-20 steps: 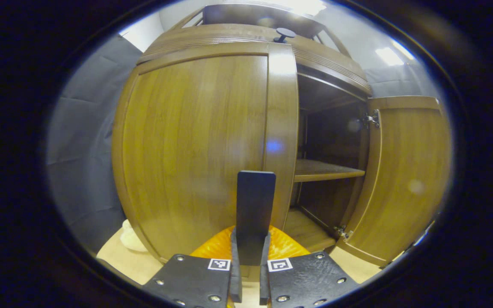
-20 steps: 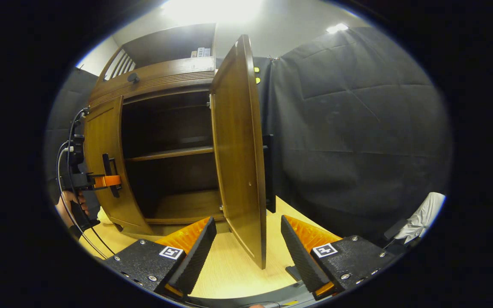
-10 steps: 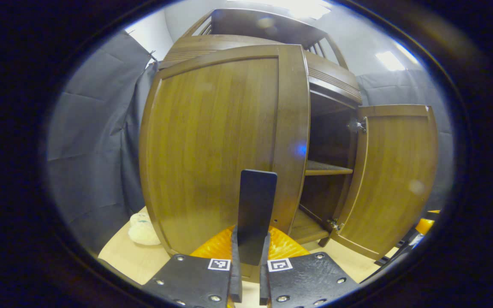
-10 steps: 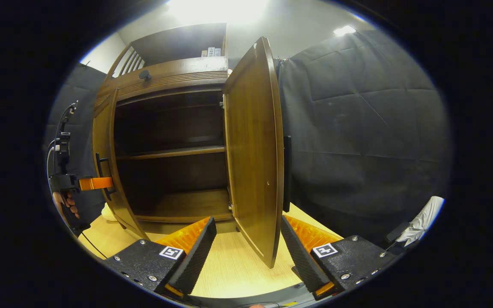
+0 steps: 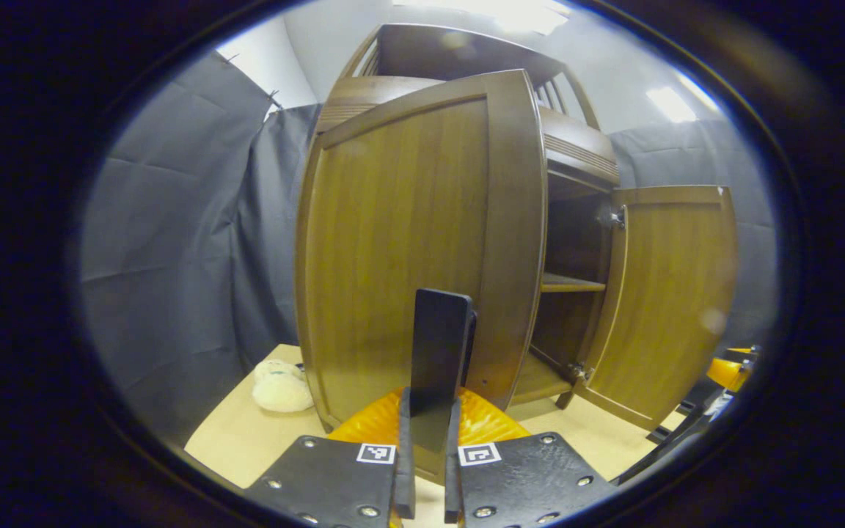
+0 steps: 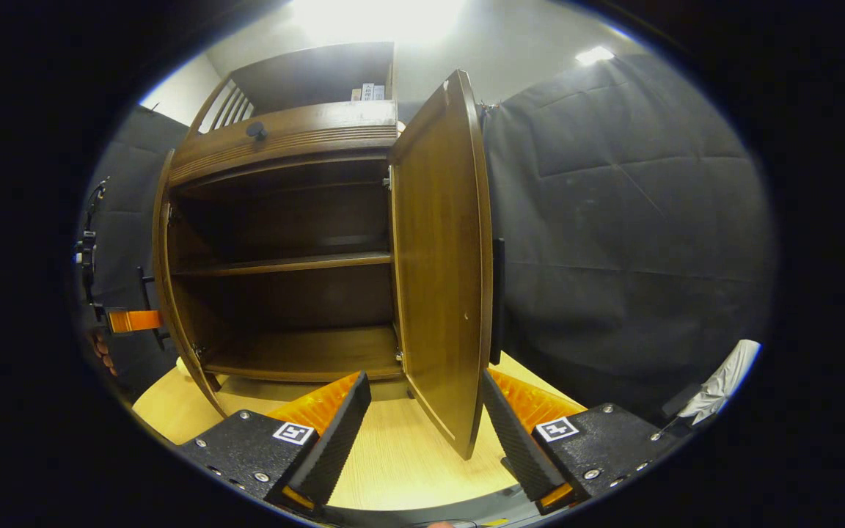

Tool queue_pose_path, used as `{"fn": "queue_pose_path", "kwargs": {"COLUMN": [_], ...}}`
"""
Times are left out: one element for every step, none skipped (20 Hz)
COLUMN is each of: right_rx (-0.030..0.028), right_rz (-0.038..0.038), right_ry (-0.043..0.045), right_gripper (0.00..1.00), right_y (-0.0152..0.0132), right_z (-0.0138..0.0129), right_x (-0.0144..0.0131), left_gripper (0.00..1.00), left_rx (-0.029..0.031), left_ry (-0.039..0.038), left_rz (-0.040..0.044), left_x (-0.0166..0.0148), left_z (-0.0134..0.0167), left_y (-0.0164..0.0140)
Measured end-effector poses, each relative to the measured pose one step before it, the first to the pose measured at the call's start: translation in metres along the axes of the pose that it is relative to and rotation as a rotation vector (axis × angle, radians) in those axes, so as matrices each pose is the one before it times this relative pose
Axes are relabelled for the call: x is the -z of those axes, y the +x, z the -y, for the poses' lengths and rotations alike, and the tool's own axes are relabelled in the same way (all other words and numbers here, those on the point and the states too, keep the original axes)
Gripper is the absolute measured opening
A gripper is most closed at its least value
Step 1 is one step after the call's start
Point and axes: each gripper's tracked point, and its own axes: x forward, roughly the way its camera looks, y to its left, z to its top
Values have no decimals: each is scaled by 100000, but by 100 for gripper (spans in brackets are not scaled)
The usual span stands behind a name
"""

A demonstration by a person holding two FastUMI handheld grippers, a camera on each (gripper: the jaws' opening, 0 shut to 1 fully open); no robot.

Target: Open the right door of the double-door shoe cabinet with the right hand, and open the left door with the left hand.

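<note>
The brown wooden shoe cabinet (image 6: 283, 147) stands on a light table, both doors swung out. In the left gripper view the left door (image 5: 408, 242) faces me, and my left gripper (image 5: 428, 418) is shut on its black bar handle (image 5: 439, 345). The right door (image 5: 668, 301) hangs open beyond. In the right gripper view the right door (image 6: 441, 279) is seen nearly edge-on, its lower corner between the spread fingers of my open right gripper (image 6: 422, 414), which does not press on it. The left door (image 6: 164, 293) shows edge-on, with the left gripper (image 6: 129, 320) and a hand (image 6: 103, 352) at its handle.
Inside the cabinet a middle shelf (image 6: 283, 262) and the floor board (image 6: 298, 356) are bare. A white plush toy (image 5: 279, 385) lies on the table (image 6: 393, 469) by the cabinet's left side. A white cloth (image 6: 723, 374) hangs at the far right. A round knob (image 6: 256, 130) sits on top.
The left door has swung farther out with my left gripper on its handle; in the right gripper view it went from angled to edge-on. The right gripper stayed open by the right door.
</note>
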Motion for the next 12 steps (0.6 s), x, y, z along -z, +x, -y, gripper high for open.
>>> {"fn": "queue_pose_path", "kwargs": {"right_rx": [-546,-538,-521,-652,-462,-651,-514,-396,-464,-528,-398,-289], "right_rz": [-69,-90,-31,-12,152,21,-107,13,23,56,74,260], "right_ry": [57,-60,-82,-70,133,265,291,291,196,-29,-342,-504], "right_gripper": [94,94,94,94,94,94,94,94,94,94,94,94], "right_y": [10,5,-53,-171,-54,-75,-19,-4,-54,-40,25,-14], "right_z": [-152,-244,-163,-213,-166,-159,-185,-159,-57,-175,-42,-114], "right_x": [82,47,57,104,-62,-79,186,-53,-79,-75,24,-127], "left_gripper": [12,12,12,12,14,15,17,18,19,11,11,11], "left_rx": [-1184,-1386,-1510,-1535,-1259,-1272,-1224,-1232,-1544,-1690,-1998,-2349], "left_ry": [311,636,485,-27,-259,-739,-564,-283,-107,-32,-281,-308], "left_rz": [355,247,356,97,26,223,363,323,-443,-607,-419,-424], "left_x": [-174,33,-227,139,-63,267,-12,288,118,134,49,174], "left_z": [65,-35,112,99,66,-93,-17,-311,-162,-37,-77,5], "left_y": [-169,-257,-236,13,-65,175,17,160,55,92,62,155]}}
